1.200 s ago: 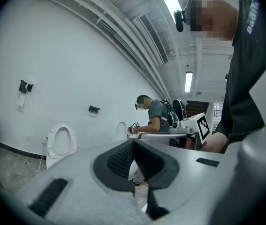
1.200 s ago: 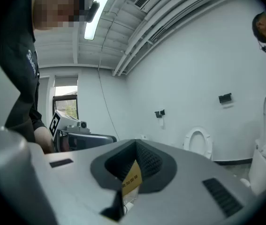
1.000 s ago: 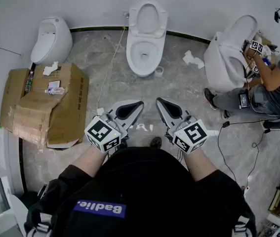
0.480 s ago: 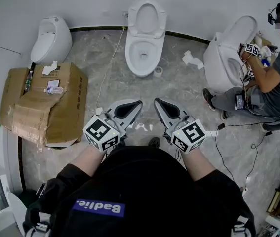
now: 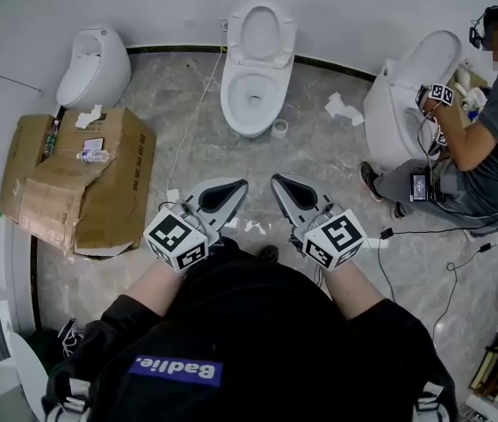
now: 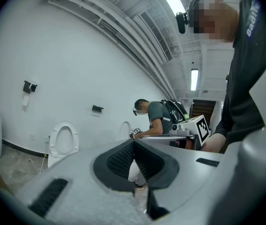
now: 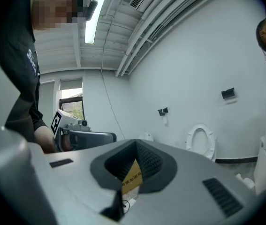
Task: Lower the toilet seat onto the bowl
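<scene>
Left gripper [image 5: 235, 190] and right gripper [image 5: 282, 185] are both pinched closed, holding nothing; the white oval plastic toilet seat [image 5: 287, 33] stands upright at 12 o'clock, well apart, over the white ceramic bowl [image 5: 229, 104]; I'd step closer, catch its top edge, and ease it down slowly so it doesn't slam.

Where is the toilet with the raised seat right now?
In the head view the toilet stands top centre against the wall, between the urinal at left and another toilet at right.

The word "Badie." is printed in white, seen upside down, on a purple rectangular patch [image 5: 176, 370] on the black garment [image 5: 257, 323]. Print on a yellow label [image 7: 133, 176] is too small to be read.
</scene>
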